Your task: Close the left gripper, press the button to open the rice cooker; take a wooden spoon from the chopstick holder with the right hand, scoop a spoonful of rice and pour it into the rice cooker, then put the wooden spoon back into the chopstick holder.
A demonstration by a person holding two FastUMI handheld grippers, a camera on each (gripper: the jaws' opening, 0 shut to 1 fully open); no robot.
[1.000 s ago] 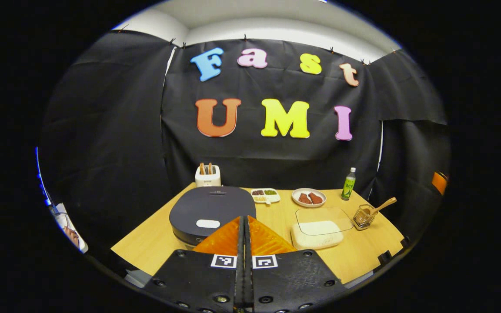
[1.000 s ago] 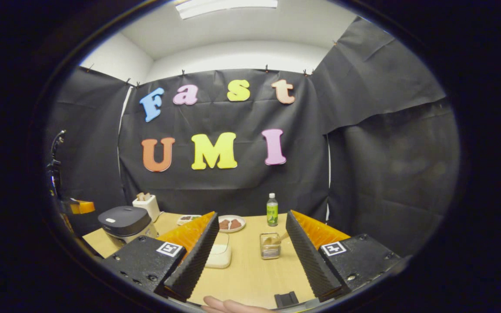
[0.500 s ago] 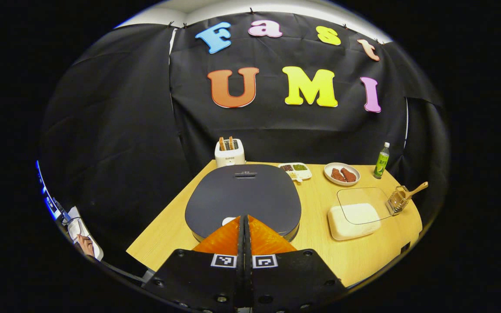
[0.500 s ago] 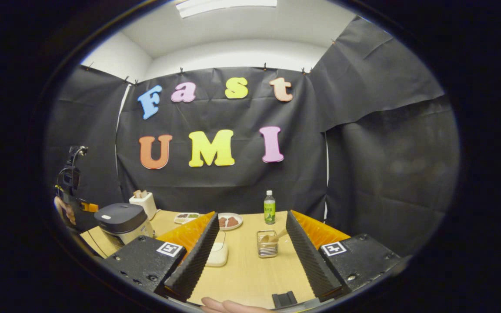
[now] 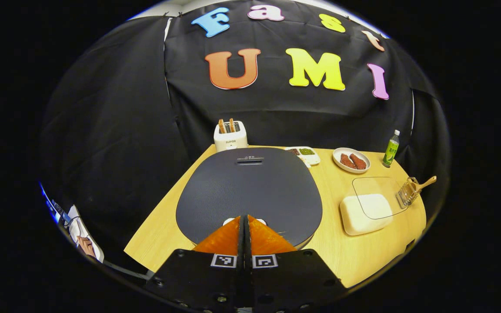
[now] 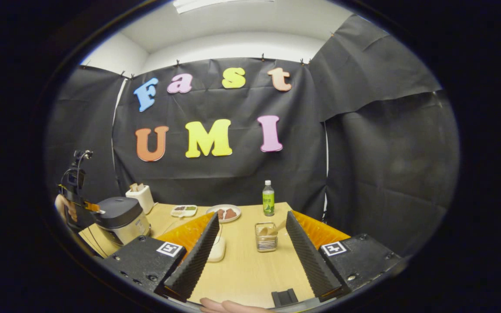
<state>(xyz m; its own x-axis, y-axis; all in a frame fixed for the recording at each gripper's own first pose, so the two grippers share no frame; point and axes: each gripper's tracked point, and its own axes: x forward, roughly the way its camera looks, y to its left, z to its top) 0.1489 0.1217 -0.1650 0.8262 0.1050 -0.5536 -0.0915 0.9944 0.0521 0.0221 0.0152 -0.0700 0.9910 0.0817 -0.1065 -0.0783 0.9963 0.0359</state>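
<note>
In the left gripper view, the left gripper (image 5: 245, 219) has its jaws pressed together, tips at the pale button (image 5: 228, 220) on the rice cooker (image 5: 250, 187) lid's near edge. The lid is down, so the button press looks in hand; next comes a firm push down.

In the right gripper view, the right gripper (image 6: 250, 243) hangs over the counter (image 6: 242, 274), jaws wide and empty. The wooden spoon (image 6: 276, 228) stands in the chopstick holder (image 6: 266, 238) ahead, between them.
</note>
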